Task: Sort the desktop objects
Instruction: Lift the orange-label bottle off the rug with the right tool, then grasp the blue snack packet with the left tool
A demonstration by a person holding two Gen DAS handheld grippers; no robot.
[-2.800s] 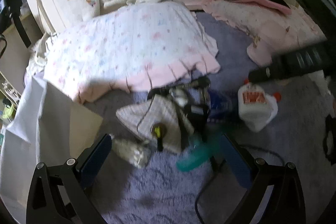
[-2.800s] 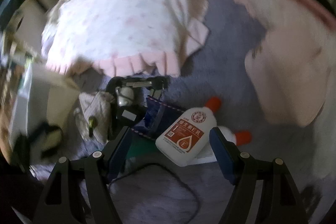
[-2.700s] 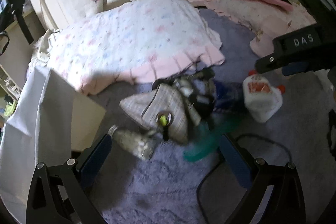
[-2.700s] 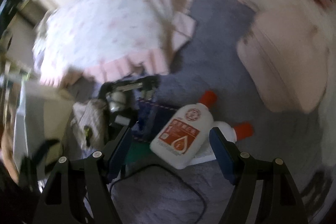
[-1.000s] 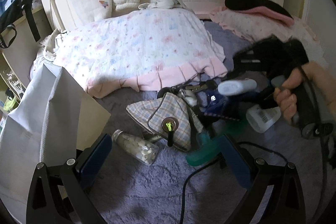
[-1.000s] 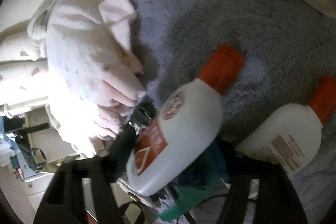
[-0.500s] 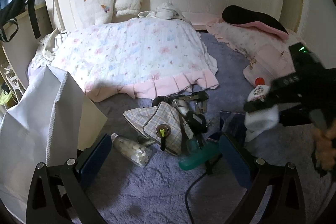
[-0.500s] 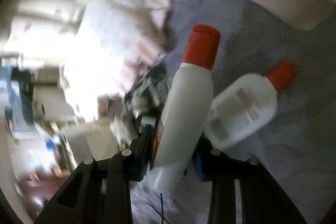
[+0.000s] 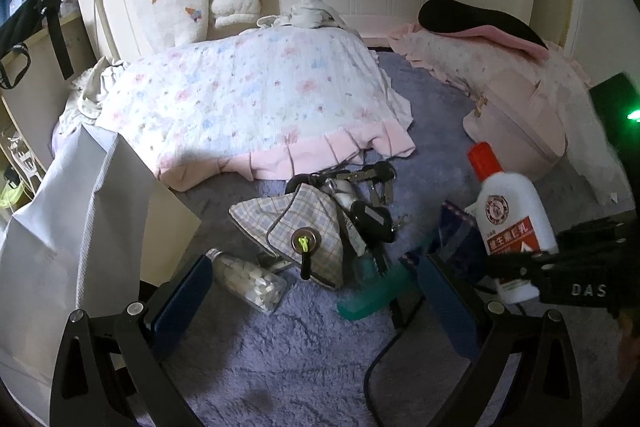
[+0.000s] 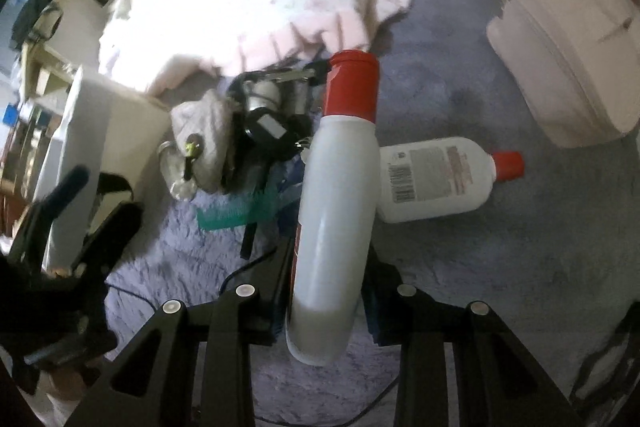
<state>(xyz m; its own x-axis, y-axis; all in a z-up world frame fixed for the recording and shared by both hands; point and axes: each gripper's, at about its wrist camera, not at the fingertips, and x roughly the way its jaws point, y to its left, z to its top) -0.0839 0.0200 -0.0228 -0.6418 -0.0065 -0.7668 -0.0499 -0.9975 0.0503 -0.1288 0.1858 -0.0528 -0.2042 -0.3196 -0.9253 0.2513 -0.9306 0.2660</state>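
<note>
Purple rug (image 9: 304, 359): carries all the clutter. No counter here; places are given against the rug.

Floral quilt (image 9: 256, 99): bunched at the rug's far edge. White paper bag (image 9: 76, 211): stands at the left edge, mouth upward. Judged a likely sorting target, but the task does not say.

Held lotion bottle (image 10: 338, 215): white with a red cap, clamped at its lower body between the fingers of the right gripper (image 10: 326, 291), clear of the rug. Its long axis runs straight out along the fingers, cap leading. The left view shows it upright over the rug's right side.

Second lotion bottle (image 10: 436, 179): lies on its side just right of the held one, cap toward the right edge, long axis crosswise to the right gripper's fingers.

Mid-rug heap: plaid pouch (image 9: 304, 227), keys (image 9: 368, 211), teal comb (image 9: 376, 291), glass vial (image 9: 248, 277) nearest the left tool.

Left gripper (image 9: 312, 303): fingers spread wide and holding nothing, low over the near side.

Judgement: the held bottle's drop spot lies well left of the right gripper, across the heap. The left gripper is nearer the bag and the vial.
</note>
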